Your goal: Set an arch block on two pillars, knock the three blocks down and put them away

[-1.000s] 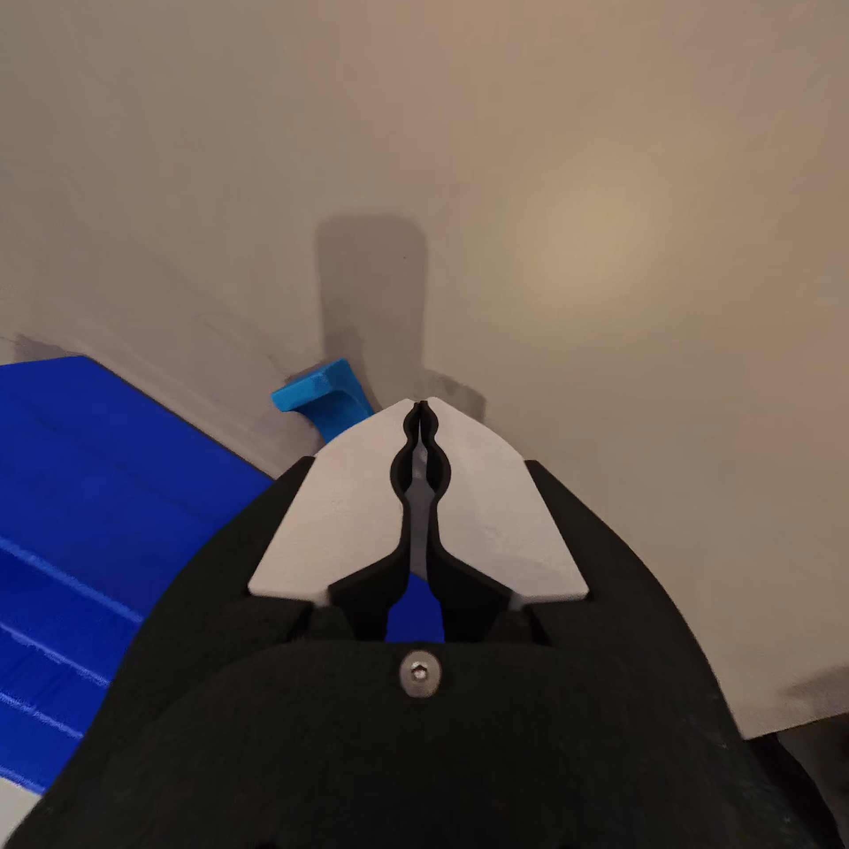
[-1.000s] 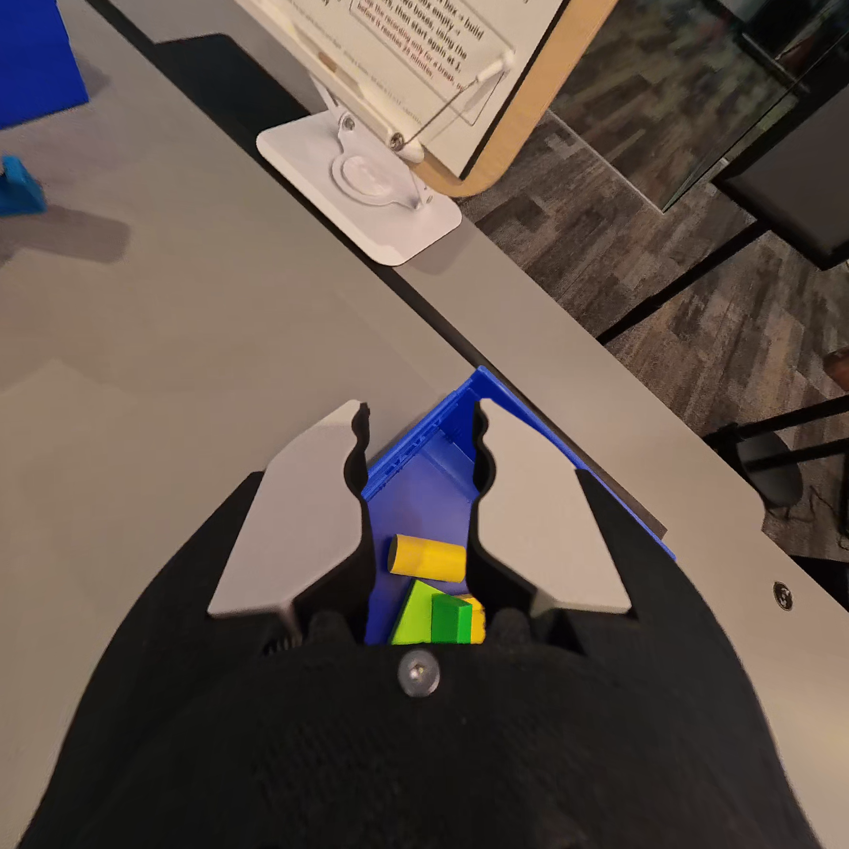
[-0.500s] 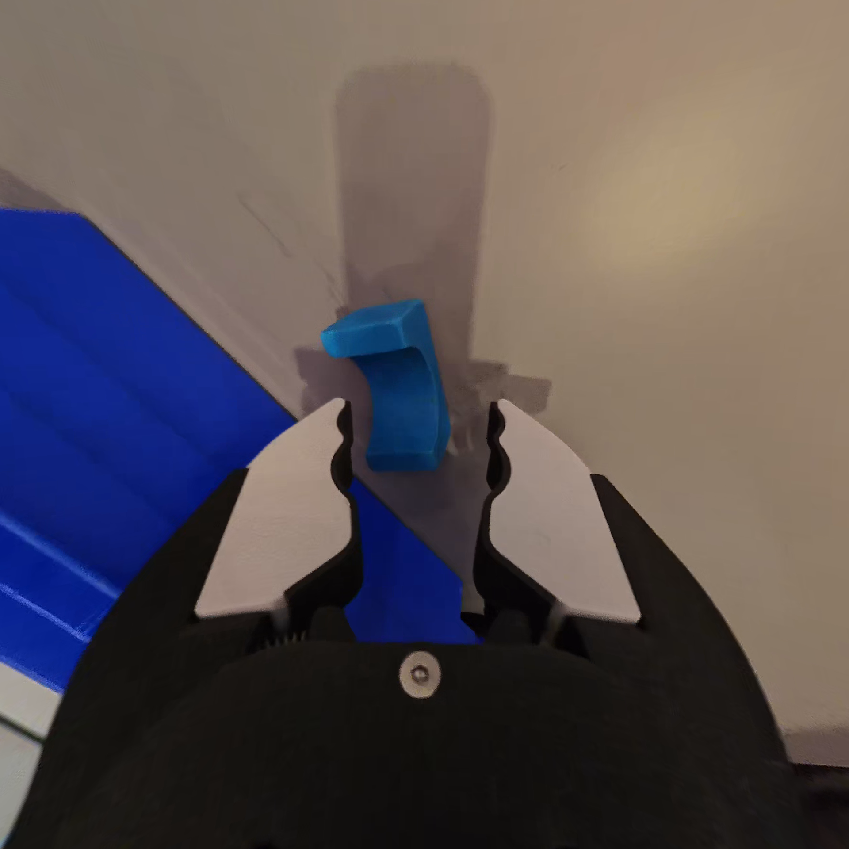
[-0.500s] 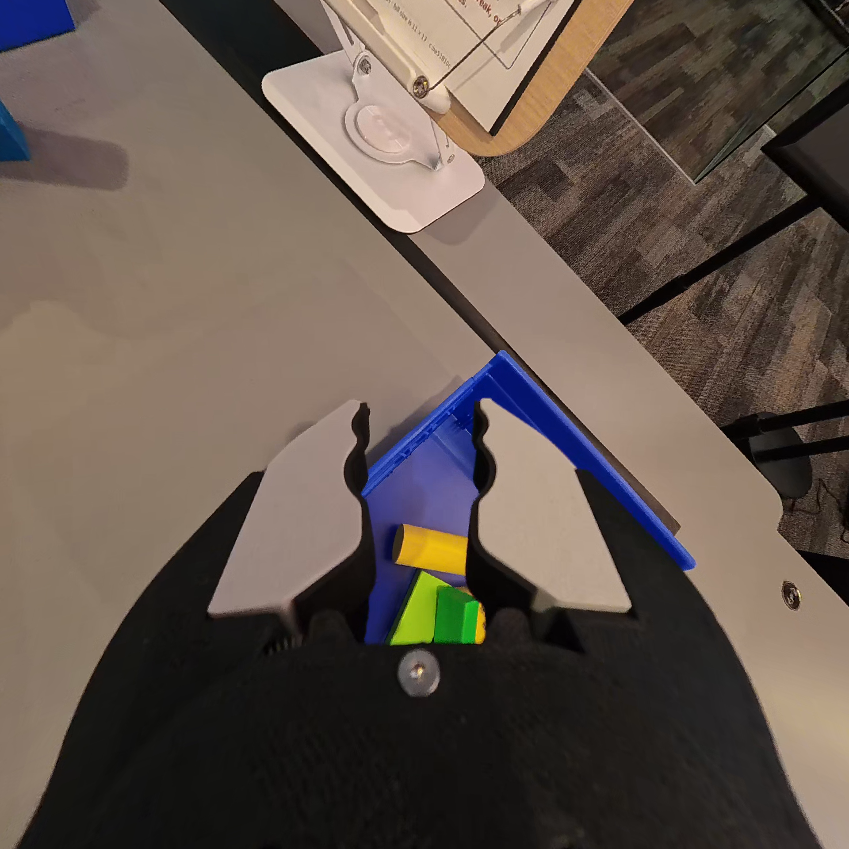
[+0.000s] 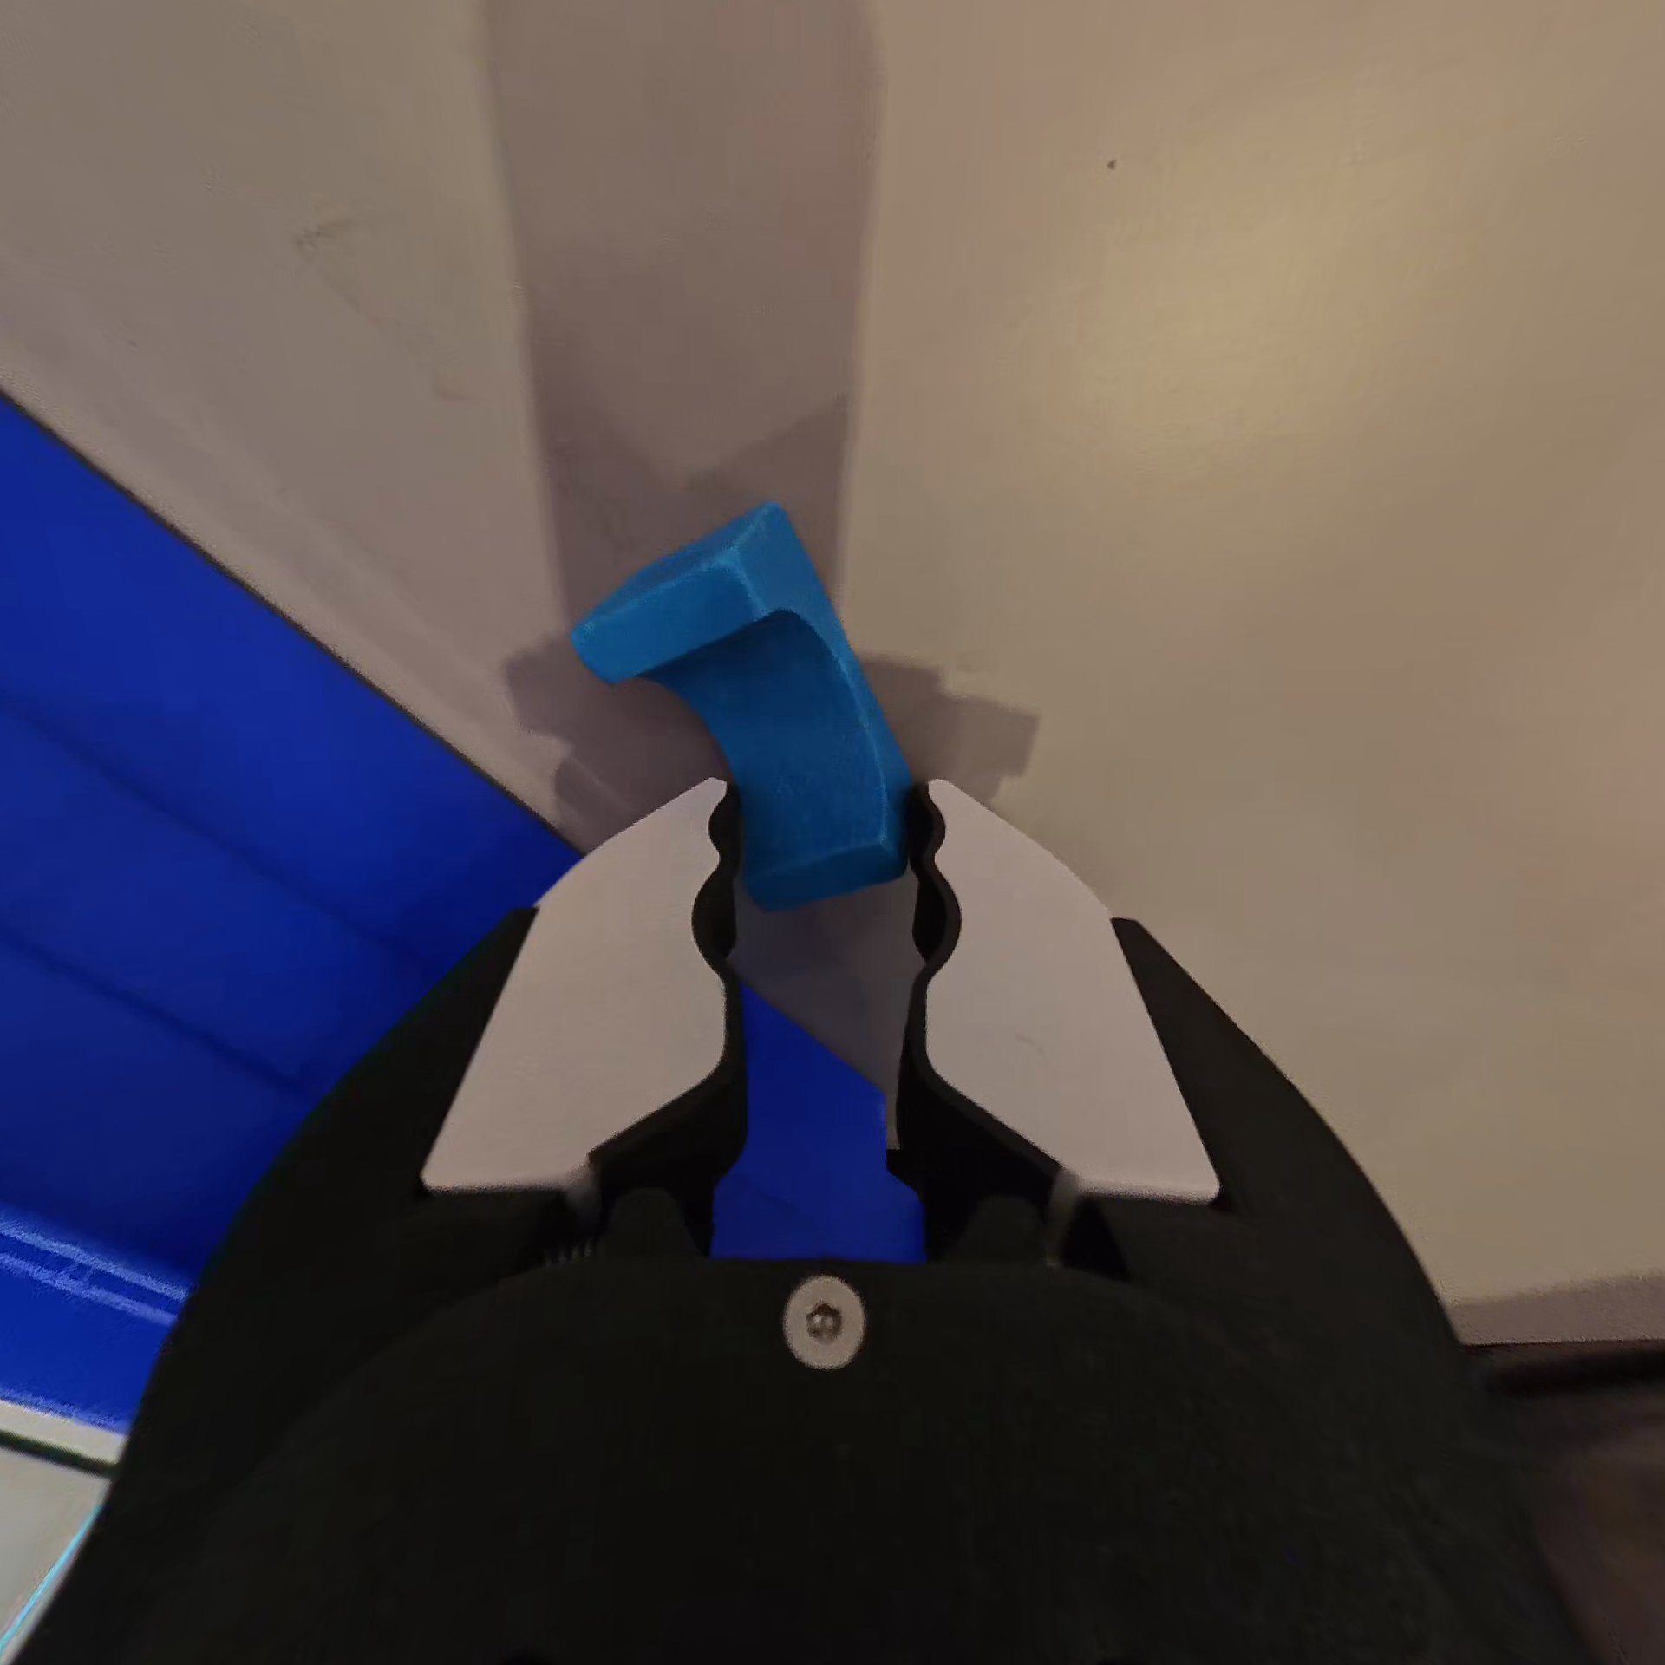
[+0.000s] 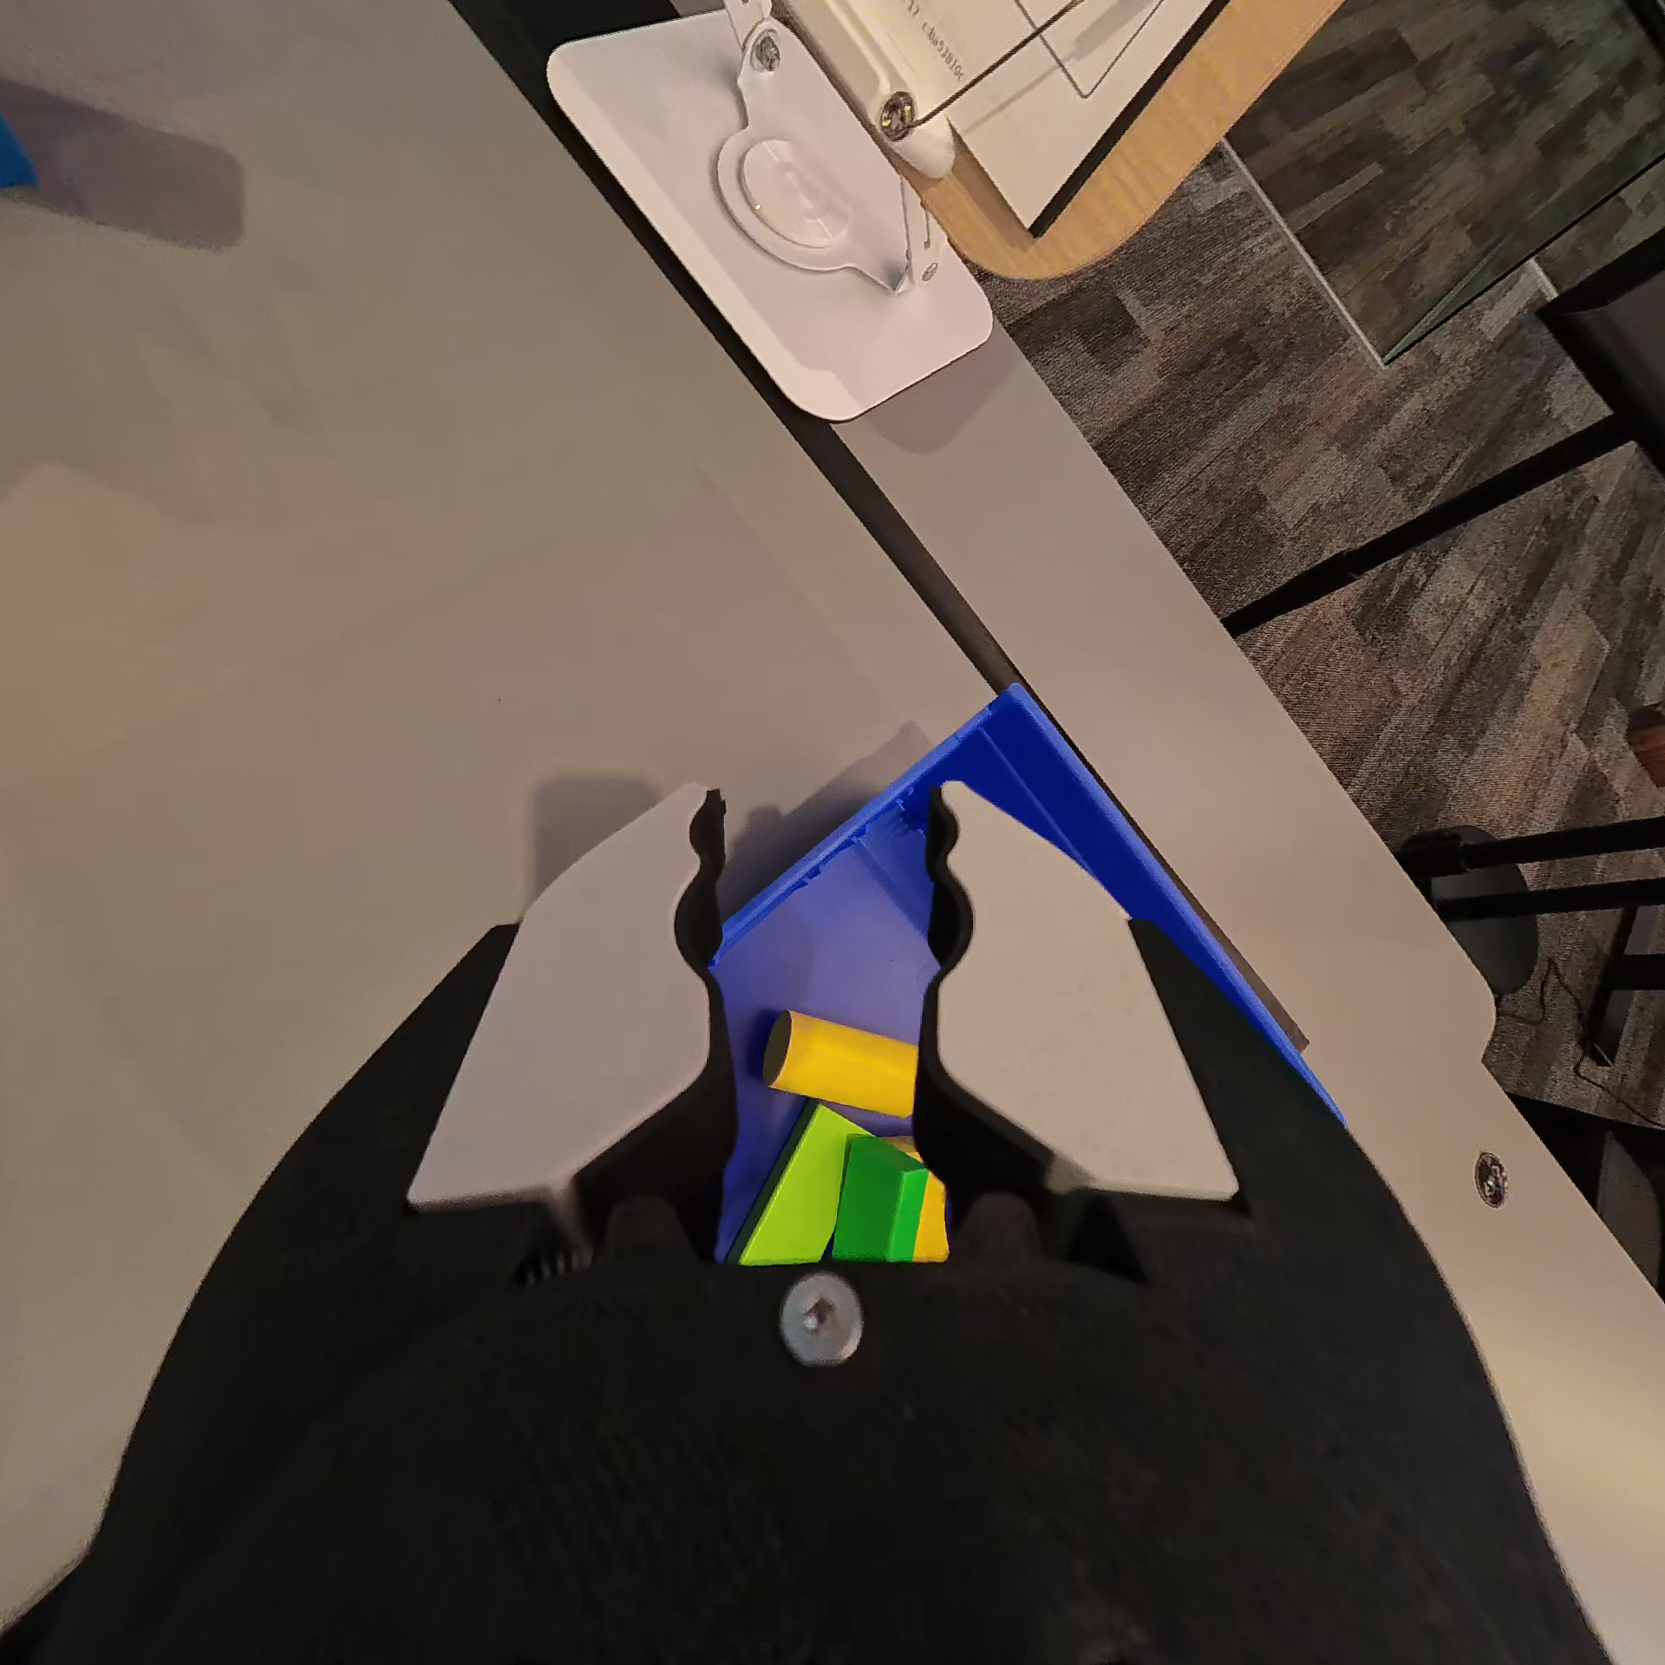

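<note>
A blue arch block [image 5: 793, 721] lies on the grey table [image 5: 1261, 450] beside a blue bin [image 5: 225, 901] in the left wrist view. My left gripper [image 5: 820, 797] has its fingertips pressed on both sides of the arch block's near end. My right gripper [image 6: 824, 802] is open and empty, hovering over the corner of another blue bin [image 6: 1063, 811]. That bin holds a yellow cylinder [image 6: 838, 1063], a light green block [image 6: 802, 1189] and a dark green block [image 6: 878, 1198]. A sliver of blue [image 6: 13, 162] shows at the far left edge of the right wrist view.
A white stand [image 6: 811, 225] holding a board sits at the table's far edge. Beyond the edge are a patterned carpet floor [image 6: 1351, 450] and black chair legs [image 6: 1532, 883]. Bare table top [image 6: 360, 541] spreads to the left of the right gripper. Spacing between my two grippers at the tips: around 40 centimetres.
My left gripper opened, moved forward over the arch block and closed onto its near end; the block has turned slightly. My right gripper drifted a little above the bin and stayed open.
</note>
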`<state>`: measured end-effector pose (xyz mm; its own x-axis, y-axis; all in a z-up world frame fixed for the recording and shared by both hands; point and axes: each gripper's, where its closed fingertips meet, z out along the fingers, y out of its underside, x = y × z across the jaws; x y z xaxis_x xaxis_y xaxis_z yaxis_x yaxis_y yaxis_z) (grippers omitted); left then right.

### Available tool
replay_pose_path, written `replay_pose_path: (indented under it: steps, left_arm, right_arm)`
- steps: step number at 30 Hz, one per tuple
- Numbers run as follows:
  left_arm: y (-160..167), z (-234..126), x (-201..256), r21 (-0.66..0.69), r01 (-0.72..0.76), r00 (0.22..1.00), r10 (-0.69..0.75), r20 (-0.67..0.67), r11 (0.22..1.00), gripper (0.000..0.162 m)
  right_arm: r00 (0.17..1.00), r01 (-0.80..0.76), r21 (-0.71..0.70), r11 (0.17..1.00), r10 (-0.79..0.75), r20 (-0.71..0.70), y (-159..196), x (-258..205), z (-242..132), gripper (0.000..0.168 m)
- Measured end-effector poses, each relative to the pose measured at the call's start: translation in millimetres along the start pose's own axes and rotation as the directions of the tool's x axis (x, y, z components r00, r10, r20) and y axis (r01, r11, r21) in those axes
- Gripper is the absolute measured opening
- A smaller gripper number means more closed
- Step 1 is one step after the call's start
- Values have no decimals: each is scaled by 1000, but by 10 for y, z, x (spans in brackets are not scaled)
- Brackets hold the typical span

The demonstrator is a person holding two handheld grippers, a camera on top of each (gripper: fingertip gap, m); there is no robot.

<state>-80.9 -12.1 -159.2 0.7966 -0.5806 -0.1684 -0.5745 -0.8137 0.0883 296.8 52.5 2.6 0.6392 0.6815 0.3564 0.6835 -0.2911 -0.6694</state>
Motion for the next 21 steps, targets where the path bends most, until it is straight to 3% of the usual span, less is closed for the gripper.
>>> replay_pose_path:
  steps: [6,10,12,15,18,21]
  left_arm:
    - [-138,-146,147,101,-67,996,72,-52,993,36]
    - [-260,-520,489,308,-85,936,182,-301,947,36]
    - [-308,-784,642,424,-53,865,254,-434,904,36]
    - [-315,-1208,868,543,28,693,375,-616,839,36]
    - [-219,-1490,1041,597,38,546,484,-684,801,36]
    - [-79,-1683,1204,637,3,436,572,-694,771,36]
  right_arm:
    - [1000,20,-1,1000,-20,-7,-41,-42,18,45]
    - [997,68,87,994,-70,14,-314,-260,31,45]
    - [991,107,173,979,-118,60,-544,-515,43,45]
    - [965,164,322,932,-219,143,-923,-1071,41,51]
    - [903,235,455,859,-367,225,-1197,-1758,-35,63]
    - [830,427,535,729,-550,86,-1286,-2106,-96,67]
